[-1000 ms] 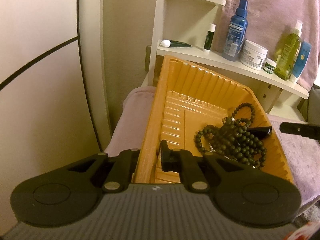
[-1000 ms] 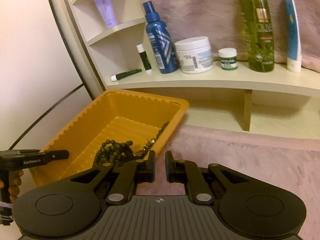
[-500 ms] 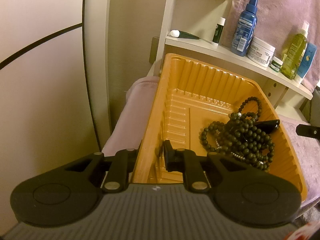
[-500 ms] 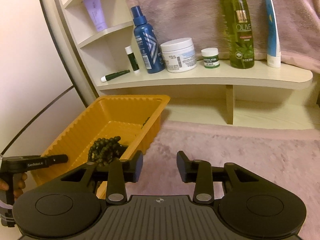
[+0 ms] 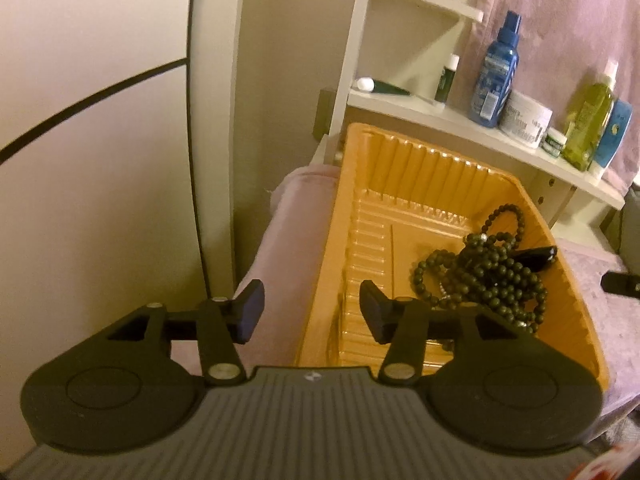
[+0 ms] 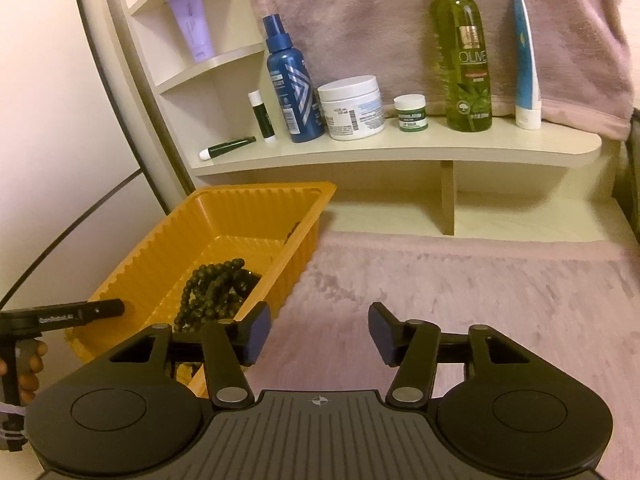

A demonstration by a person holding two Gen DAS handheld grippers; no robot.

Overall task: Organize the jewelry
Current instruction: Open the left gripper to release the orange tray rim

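Both grippers' jaws have just been opening; a second ago each pair was nearly pressed together, the left one at the tray's near-left rim. Now left gripper (image 5: 308, 312) is spread wide with that rim between its fingers, pads not touching it. Right gripper (image 6: 318, 330) is spread over the pink blanket (image 6: 480, 300), nothing between the fingers.

Dark round-bead necklace (image 5: 486, 272), one tangled pile, lies in the orange tray (image 5: 404, 184) against its right wall. Tray is ribbed thin plastic, rectangular, sitting on the fuzzy blanket's left edge.

Cream shelf (image 6: 400, 148) carries seven items: a lying green tube, lip-balm stick, blue spray bottle (image 6: 294, 92), white jar (image 6: 354, 106), small green-label jar, green bottle (image 6: 464, 60) reading "OLIVE", blue tube. One lilac tube (image 6: 192, 30) is on the upper corner shelf. Other labels are unreadable.
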